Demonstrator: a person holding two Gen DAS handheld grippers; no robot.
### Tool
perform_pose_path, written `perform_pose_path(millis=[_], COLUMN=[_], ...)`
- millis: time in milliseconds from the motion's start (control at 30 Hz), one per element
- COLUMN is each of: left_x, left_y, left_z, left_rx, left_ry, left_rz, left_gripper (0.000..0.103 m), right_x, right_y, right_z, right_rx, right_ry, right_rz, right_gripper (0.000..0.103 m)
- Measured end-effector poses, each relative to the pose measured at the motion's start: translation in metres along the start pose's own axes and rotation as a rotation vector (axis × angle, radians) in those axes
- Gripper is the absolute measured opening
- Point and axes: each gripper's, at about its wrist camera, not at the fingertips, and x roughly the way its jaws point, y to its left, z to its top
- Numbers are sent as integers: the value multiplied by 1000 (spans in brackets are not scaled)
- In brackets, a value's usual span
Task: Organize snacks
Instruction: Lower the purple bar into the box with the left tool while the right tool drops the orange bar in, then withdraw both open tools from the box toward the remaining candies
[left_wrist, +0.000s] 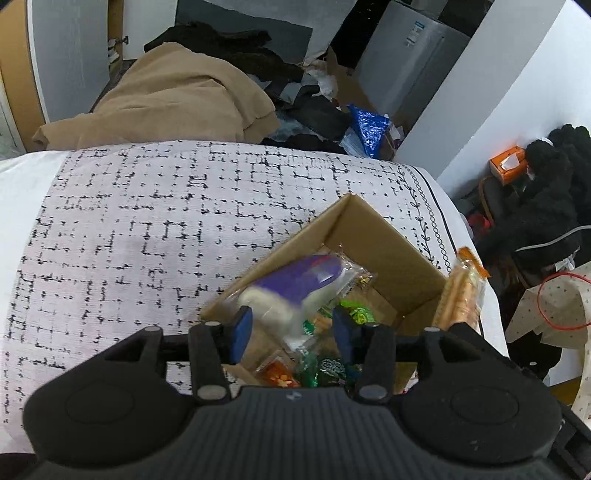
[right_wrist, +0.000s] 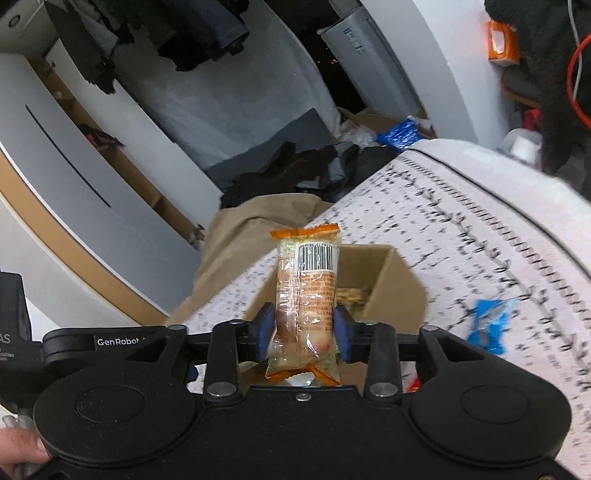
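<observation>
- Two tools are working above your open brown cardboard box (left_wrist: 384, 254): your left tool (left_wrist: 291, 330) is gaping, with a blurred purple-and-white snack packet (left_wrist: 295, 288) between its pads.
- Your right tool (right_wrist: 304, 332) is pinching an orange-ended clear biscuit packet (right_wrist: 308, 299) upright.

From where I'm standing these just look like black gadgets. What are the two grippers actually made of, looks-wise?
Both are matte black plastic. The left gripper has a ribbed body, two round caps, silver pivot pins on its linkage bars and blue pads on its fingers. The right gripper is built the same, with white "GenRobot" lettering on its left side. No cables show on either.
</observation>
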Motion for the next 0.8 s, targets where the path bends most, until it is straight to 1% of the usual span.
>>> perform_pose_path(millis=[33,100,200,267,333,400,600,667,800], left_x=[-1,-4,-9,-11,-15,-17,-26,-29,-34], left_y=[1,1,1,0,-2,-4,-14,-18,-28], left_z=[1,1,0,-1,-3,-5,-10,-12,-20], left_rx=[0,2,4,6,9,12,18,23,28], left_ry=[-2,-6,-13,-16,-17,-21,-17,-17,-10], left_rz=[6,15,25,27,28,28,39,36,21], left_gripper=[51,54,62,67,75,78,80,80,80], right_x=[1,1,-5,-8,-13,-19,-34,-39,-53], right_y=[1,2,-1,-3,-6,-10,-25,-31,-43], right_z=[-1,-2,-1,0,0,0,-1,0,1], right_rx=[-1,-16,-7,-7,-10,-4,21,31,49], right_ry=[9,15,25,31,36,48,79,84,74], right_rz=[1,-15,-19,-38,-54,-71,-104,-105,-117], right_gripper=[49,49,49,49,49,49,56,62,64])
